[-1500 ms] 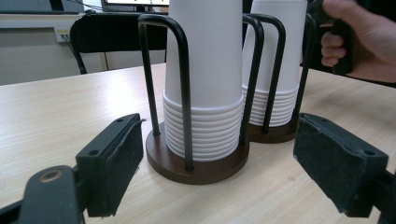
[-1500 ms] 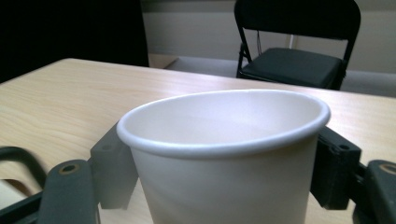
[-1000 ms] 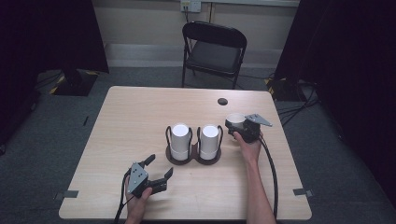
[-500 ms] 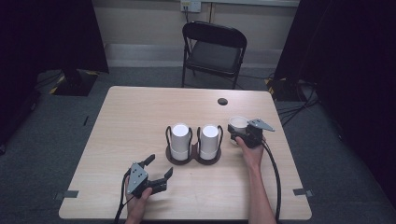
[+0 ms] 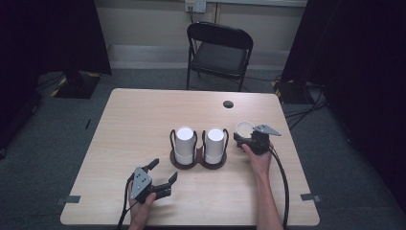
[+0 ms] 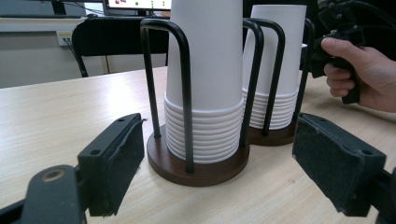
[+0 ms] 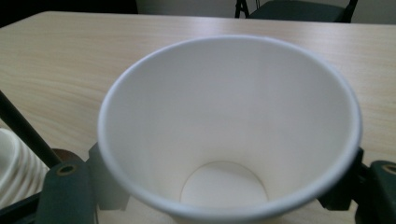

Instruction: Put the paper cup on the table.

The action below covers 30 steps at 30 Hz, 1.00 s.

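So you're gripping single paper cup (image 5: 244,128) upright in right gripper (image 5: 252,139), right of rack (image 5: 198,160); stacks (image 5: 184,143) untouched; left gripper (image 5: 160,177) idling wide, near-left. Cup placement pending.

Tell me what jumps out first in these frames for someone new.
Two stacks of upside-down white paper cups in a black wire holder on wooden bases stand mid-table. Right of them, the right tool grips a single paper cup held mouth-up, empty inside. The left tool sits near the table's front edge, jaws wide open and aimed at the holder.
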{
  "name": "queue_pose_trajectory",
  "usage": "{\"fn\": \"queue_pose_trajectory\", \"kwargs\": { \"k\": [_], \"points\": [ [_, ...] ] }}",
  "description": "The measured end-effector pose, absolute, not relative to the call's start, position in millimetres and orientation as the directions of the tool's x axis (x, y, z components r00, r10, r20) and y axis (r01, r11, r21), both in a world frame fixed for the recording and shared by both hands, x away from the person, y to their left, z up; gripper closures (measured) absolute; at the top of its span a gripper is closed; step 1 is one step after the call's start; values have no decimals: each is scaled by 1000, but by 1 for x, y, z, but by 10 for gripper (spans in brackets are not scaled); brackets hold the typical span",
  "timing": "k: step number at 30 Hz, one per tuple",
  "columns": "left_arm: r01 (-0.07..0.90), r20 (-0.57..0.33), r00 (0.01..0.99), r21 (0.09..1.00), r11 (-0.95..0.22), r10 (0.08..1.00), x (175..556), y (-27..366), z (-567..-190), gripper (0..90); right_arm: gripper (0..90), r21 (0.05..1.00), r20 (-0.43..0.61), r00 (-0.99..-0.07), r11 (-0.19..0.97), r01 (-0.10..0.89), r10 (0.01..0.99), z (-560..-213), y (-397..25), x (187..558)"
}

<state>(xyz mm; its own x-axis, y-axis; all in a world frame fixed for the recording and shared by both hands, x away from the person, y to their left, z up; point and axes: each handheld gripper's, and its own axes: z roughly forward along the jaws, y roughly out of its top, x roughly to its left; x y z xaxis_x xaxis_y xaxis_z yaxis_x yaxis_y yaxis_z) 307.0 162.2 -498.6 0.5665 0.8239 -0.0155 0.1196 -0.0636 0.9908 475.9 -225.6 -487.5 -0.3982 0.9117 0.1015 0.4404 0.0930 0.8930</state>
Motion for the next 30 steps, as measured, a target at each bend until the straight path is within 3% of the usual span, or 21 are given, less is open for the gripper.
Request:
{"fn": "queue_pose_trajectory", "kwargs": {
  "k": [7, 17, 30],
  "points": [
    [121, -19, 567, 991, -61, 824, 307, 162, -499, 166, 149, 882, 123, -386, 77, 465, 914, -489, -225, 476],
    [123, -16, 565, 990, -65, 825, 308, 162, -498, 166, 152, 861, 156, -335, 39, 508, 929, -489, -232, 468],
    [125, -18, 559, 990, -63, 829, 308, 162, -498, 168, 162, 874, 126, -310, 42, 484, 942, -486, -229, 450]
  ]
}}
